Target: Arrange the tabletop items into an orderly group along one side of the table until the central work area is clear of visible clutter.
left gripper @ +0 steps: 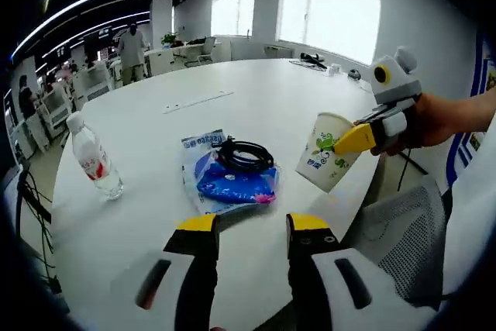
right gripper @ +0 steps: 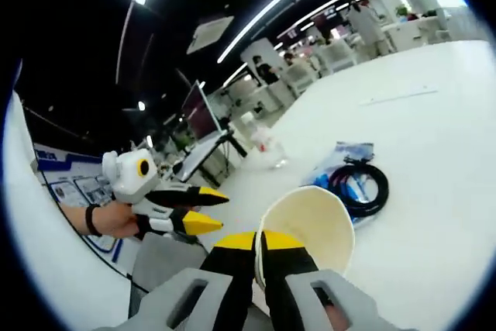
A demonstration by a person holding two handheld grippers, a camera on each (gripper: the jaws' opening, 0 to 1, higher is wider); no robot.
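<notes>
A white paper cup [left gripper: 324, 159] with a green print hangs tilted above the table's near edge, my right gripper [left gripper: 353, 140] shut on its rim. In the right gripper view the cup [right gripper: 314, 226] opens toward the camera, its rim pinched between the jaws of that gripper [right gripper: 257, 239]. My left gripper [left gripper: 252, 226] is open and holds nothing, just short of a blue packet [left gripper: 229, 182] with a black coiled cable [left gripper: 245, 154] on top. A clear water bottle [left gripper: 93, 159] with a red label stands to the left. The left gripper [right gripper: 203, 211] also appears from the left, open.
The round white table [left gripper: 256, 91] bears a thin white strip [left gripper: 198, 102] and small dark items [left gripper: 314, 60] at its far side. A grey mesh chair [left gripper: 399, 222] stands at the near right edge. Desks, chairs and people fill the office behind.
</notes>
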